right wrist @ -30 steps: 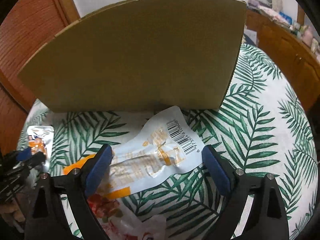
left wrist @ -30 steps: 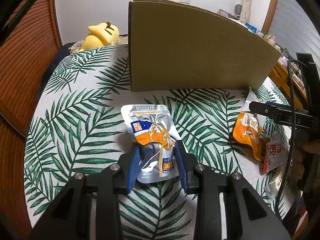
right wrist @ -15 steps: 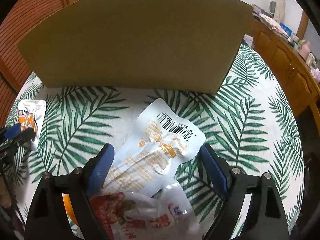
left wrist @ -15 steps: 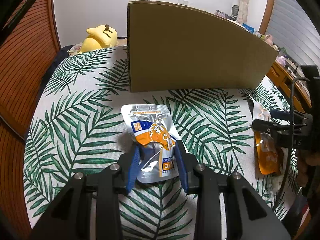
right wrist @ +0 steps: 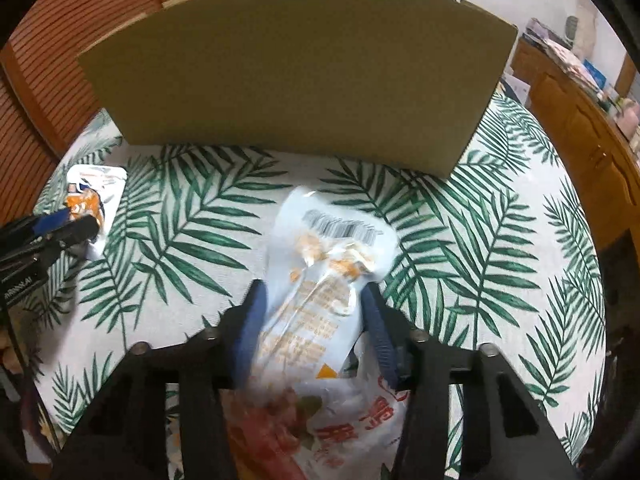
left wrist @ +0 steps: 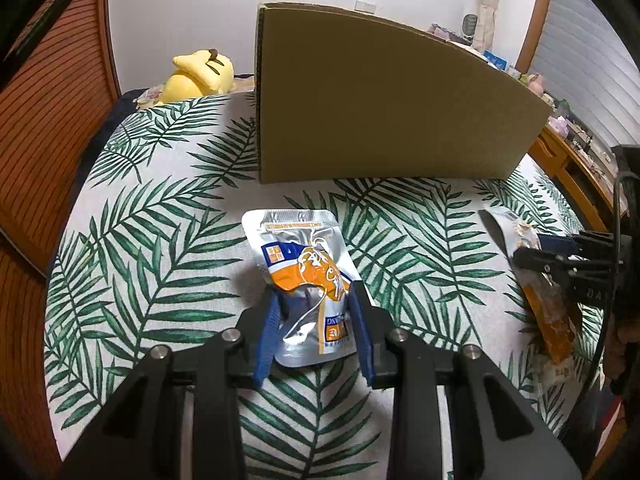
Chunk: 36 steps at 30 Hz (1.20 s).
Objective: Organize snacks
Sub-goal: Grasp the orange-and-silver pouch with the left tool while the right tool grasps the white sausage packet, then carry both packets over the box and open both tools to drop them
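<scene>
My left gripper (left wrist: pixel 316 296) is shut on the lower half of a silver and orange snack pouch (left wrist: pixel 296 248), which lies on the palm-leaf cloth (left wrist: pixel 160 264). My right gripper (right wrist: pixel 314 292) has its jaws closing, and both pads press on a crumpled white pouch with a barcode (right wrist: pixel 332 232). In the left wrist view the right gripper (left wrist: pixel 560 252) shows at the far right, with that pouch (left wrist: pixel 548 312) seen edge-on and orange. A tall cardboard box (right wrist: pixel 296 68) stands just behind both pouches. The left gripper (right wrist: pixel 68 224) and its pouch (right wrist: pixel 96 184) appear at the right wrist view's left edge.
A red and white snack packet (right wrist: pixel 340 420) lies under the right gripper's fingers. A yellow plush toy (left wrist: pixel 200 76) sits left of the box at the back. A wooden cabinet (right wrist: pixel 580 128) runs along the right; slatted wood panels (left wrist: pixel 40 120) stand on the left.
The right gripper's jaws have come in from wide apart onto the white pouch, which is now crumpled and turned lengthwise between them. The left gripper and its pouch have not moved.
</scene>
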{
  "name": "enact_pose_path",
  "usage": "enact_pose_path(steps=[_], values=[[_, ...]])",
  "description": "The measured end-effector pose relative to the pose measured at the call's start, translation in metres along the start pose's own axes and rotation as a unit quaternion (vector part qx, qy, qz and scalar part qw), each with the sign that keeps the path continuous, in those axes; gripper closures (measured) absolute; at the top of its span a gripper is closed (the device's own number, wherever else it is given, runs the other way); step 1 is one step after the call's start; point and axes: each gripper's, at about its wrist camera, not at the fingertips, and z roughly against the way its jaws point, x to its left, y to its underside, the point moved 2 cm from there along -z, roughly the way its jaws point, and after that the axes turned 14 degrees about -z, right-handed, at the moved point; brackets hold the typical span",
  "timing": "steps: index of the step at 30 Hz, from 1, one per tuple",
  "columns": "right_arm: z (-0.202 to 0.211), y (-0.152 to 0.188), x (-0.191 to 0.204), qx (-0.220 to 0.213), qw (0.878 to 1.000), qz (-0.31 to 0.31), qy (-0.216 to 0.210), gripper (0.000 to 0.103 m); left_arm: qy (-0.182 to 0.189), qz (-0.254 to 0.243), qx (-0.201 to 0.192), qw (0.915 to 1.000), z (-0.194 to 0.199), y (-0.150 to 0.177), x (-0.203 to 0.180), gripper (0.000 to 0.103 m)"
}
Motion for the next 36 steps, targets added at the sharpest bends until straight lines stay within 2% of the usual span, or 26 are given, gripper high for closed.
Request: enact_pose_path(steps=[4, 6, 11, 15, 16, 21, 23, 25, 28, 30, 31, 36], values=[[0.005, -0.007, -0.002, 0.0, 1.0, -0.003, -0.018, 0.066, 0.008, 0.004, -0.01, 0.9999, 0.006, 0.0, 0.0, 0.076], [0.004, -0.01, -0.004, -0.002, 1.0, 0.005, -0.017, 0.066, 0.011, 0.008, -0.013, 0.9998, 0.009, -0.001, 0.001, 0.081], [0.003, -0.009, 0.005, 0.0, 1.0, 0.023, -0.019, 0.065, 0.008, 0.004, -0.005, 0.9999, 0.008, -0.002, -0.002, 0.081], [-0.005, -0.014, 0.008, 0.012, 1.0, 0.022, -0.017, 0.061, 0.018, 0.017, 0.004, 0.9997, 0.003, -0.003, 0.003, 0.079], [-0.008, -0.014, 0.007, 0.023, 0.999, 0.02, -0.022, 0.057, 0.021, 0.022, 0.007, 0.9995, 0.001, -0.004, 0.004, 0.079], [-0.013, -0.015, 0.013, 0.024, 0.999, 0.039, -0.012, 0.05, 0.027, 0.042, 0.015, 0.9987, -0.008, -0.009, 0.012, 0.071], [-0.015, -0.015, 0.02, 0.026, 0.998, 0.054, -0.006, 0.045, 0.025, 0.042, 0.019, 0.9986, -0.011, -0.014, 0.012, 0.068], [-0.018, -0.017, 0.023, 0.032, 0.998, 0.058, -0.008, 0.045, 0.023, 0.034, 0.022, 0.9989, -0.015, -0.018, 0.01, 0.065], [-0.021, -0.02, 0.028, 0.032, 0.997, 0.067, -0.011, 0.048, 0.013, 0.025, 0.024, 0.9993, -0.018, -0.023, 0.007, 0.069], [-0.021, -0.02, 0.031, 0.034, 0.996, 0.076, -0.018, 0.055, 0.019, 0.023, 0.02, 0.9994, -0.019, -0.023, 0.006, 0.074], [-0.021, -0.021, 0.032, 0.035, 0.996, 0.078, -0.022, 0.061, 0.019, 0.022, 0.018, 0.9994, -0.018, -0.023, 0.006, 0.075], [-0.017, -0.023, 0.032, 0.025, 0.996, 0.083, -0.037, 0.066, 0.015, 0.024, 0.003, 0.9996, -0.009, -0.019, 0.004, 0.08]])
